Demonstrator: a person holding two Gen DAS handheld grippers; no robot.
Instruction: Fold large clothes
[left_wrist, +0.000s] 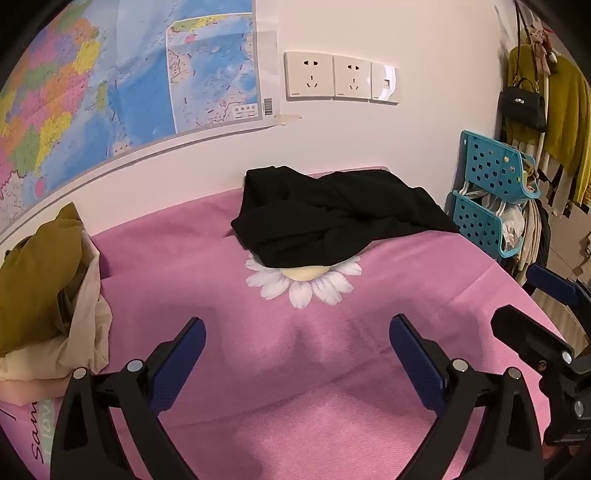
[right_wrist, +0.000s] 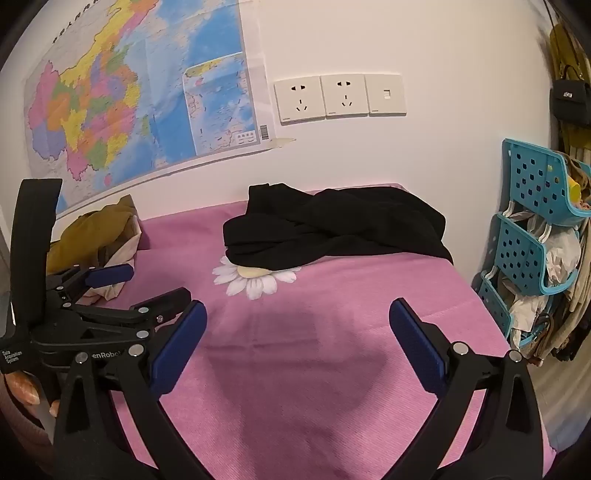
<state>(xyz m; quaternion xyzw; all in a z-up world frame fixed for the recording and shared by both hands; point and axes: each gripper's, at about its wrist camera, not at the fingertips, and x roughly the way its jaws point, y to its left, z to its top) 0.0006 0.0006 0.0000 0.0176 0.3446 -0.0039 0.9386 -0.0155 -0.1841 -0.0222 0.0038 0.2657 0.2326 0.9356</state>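
A crumpled black garment lies at the far side of the pink bedspread, partly over a daisy print. It also shows in the right wrist view. My left gripper is open and empty, low over the bedspread, well short of the garment. My right gripper is open and empty too, beside the left. The right gripper shows at the left view's right edge; the left gripper shows at the right view's left edge.
An olive and cream clothes pile lies at the bed's left. Blue perforated baskets stand at the right, with hanging clothes and a black handbag behind. A map and wall sockets are on the wall.
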